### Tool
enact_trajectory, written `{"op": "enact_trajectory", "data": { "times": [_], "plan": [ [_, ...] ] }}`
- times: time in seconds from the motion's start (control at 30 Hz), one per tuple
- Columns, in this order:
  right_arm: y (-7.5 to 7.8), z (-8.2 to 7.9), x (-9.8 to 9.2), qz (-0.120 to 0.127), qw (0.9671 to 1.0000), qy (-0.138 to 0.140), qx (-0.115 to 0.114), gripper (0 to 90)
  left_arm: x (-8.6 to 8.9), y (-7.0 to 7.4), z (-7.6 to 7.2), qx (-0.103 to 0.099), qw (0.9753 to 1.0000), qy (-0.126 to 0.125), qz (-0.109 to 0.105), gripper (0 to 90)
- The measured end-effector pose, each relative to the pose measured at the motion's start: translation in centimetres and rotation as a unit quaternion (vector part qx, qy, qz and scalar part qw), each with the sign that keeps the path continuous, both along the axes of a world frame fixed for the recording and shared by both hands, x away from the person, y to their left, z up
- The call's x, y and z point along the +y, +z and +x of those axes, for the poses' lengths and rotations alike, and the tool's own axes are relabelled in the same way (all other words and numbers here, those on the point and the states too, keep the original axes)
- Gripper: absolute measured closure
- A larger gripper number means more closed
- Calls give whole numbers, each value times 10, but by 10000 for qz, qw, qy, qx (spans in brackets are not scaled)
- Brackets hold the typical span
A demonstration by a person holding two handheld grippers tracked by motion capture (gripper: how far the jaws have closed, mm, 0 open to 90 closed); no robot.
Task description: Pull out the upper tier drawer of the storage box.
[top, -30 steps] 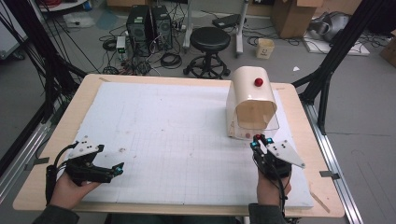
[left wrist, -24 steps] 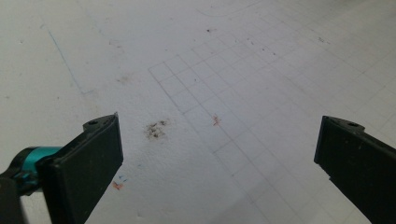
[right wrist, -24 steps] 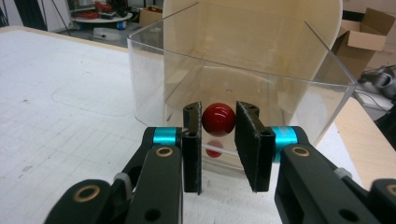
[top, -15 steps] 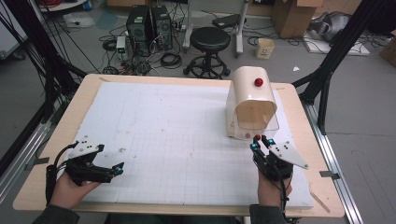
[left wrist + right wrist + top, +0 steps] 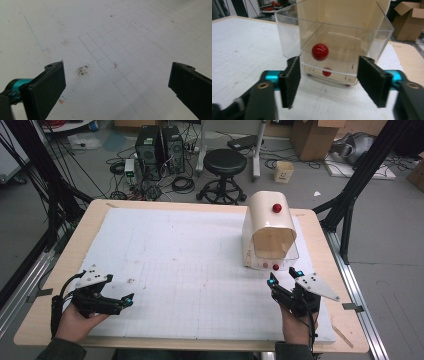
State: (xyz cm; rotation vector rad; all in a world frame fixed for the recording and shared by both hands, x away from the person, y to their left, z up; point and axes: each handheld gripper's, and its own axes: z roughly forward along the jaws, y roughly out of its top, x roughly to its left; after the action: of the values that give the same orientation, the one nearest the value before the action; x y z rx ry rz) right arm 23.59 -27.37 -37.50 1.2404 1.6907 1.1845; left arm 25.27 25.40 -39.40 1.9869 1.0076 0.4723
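- A cream bread-box-style container (image 5: 269, 227) with a clear plastic front (image 5: 332, 42) stands at the table's far right, directly ahead of the right gripper (image 5: 285, 279), whose jaws are spread and empty.
- The red knob (image 5: 320, 52) looks the natural hold: small, hard, probably slippery; the thin plastic seems light and crackable.
- The left gripper (image 5: 126, 299), jaws wide and empty, hovers over the white mat (image 5: 175, 260), well apart; nothing obstructs.

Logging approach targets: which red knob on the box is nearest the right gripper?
The knob on the clear front flap, facing the right gripper; the other sits atop the box.
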Motion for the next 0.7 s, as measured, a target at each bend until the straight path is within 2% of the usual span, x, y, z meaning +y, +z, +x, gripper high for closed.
{"op": "enact_trajectory", "data": {
  "times": [0.07,0.33,0.57,0.7],
  "plan": [
    [-1,1,-2,10,10000,3,0,259,0,0,0,2,10000,-9,11,17],
    [-2,5,-7,-22,9996,228,169,153,2,0,0,13,10000,6,-33,17],
    [-2,10,-15,-32,9990,329,308,139,2,1,-1,6,10000,1,-39,17],
    [-6,15,-21,67,9978,443,498,106,2,1,-2,-2,10000,-4,-34,17]
  ]
}}
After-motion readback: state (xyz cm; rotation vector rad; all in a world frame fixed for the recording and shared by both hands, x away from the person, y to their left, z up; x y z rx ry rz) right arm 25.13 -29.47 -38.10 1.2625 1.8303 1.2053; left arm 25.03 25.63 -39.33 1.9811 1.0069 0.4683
